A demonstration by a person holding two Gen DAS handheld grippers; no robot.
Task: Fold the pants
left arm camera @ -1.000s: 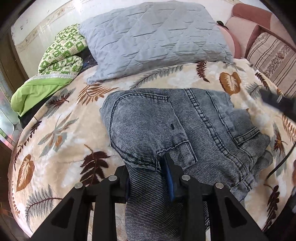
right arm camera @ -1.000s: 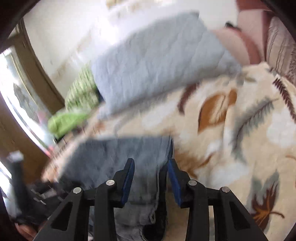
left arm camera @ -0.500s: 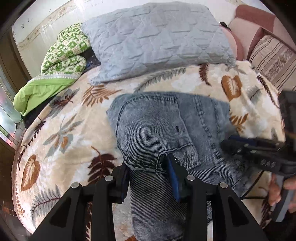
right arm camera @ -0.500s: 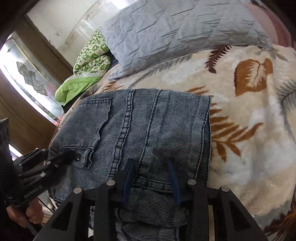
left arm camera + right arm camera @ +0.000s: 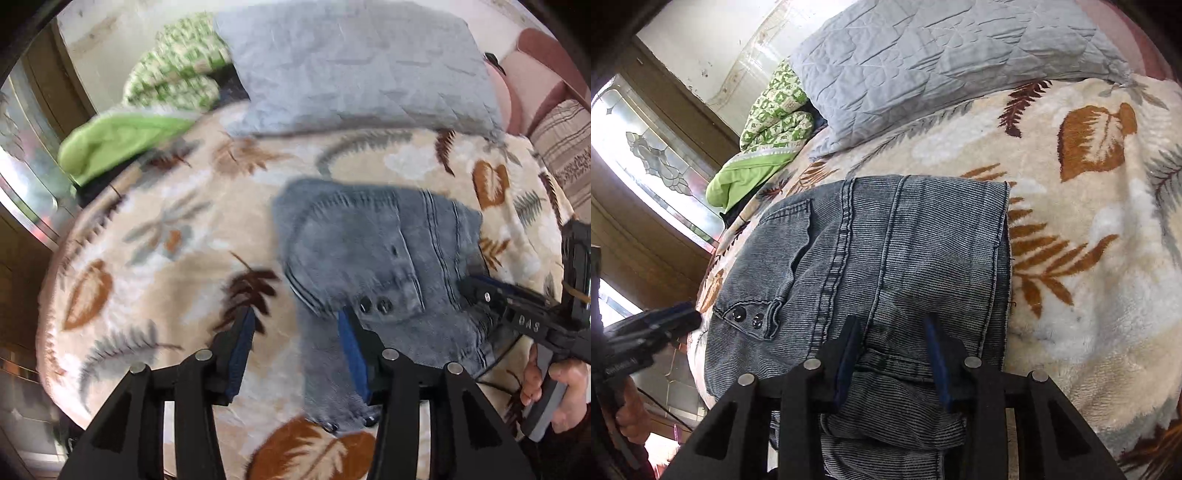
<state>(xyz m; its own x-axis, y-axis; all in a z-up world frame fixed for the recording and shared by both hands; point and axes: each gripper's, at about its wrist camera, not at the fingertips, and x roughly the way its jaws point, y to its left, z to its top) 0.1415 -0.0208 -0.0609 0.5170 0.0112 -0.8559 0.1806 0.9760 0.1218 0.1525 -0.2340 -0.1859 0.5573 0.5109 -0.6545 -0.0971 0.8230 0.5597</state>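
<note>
Grey-blue jeans (image 5: 369, 251) lie folded over on a leaf-patterned blanket (image 5: 166, 240). My left gripper (image 5: 295, 332) hovers above their near-left edge. Its jaws are opening, and the pads press on nothing. Only the denim's edge lies below, by the right finger (image 5: 351, 350). In the right wrist view the jeans (image 5: 886, 240) show a back pocket with two buttons. My right gripper (image 5: 892, 339) is shut on a bunched fold of denim at the near edge. In the left wrist view the right gripper (image 5: 480, 288) rests at the jeans' right side, held by a hand (image 5: 554, 387).
A grey quilted pillow (image 5: 351, 66) lies behind the jeans. A green folded quilt (image 5: 122, 136) sits at the back left, a striped cushion (image 5: 565, 147) at the far right. A window with patterned glass (image 5: 646, 158) stands left of the bed.
My left gripper has let go of the denim, spread its jaws and lifted away. My right gripper came down with its fold, and the jeans now lie flatter on the blanket.
</note>
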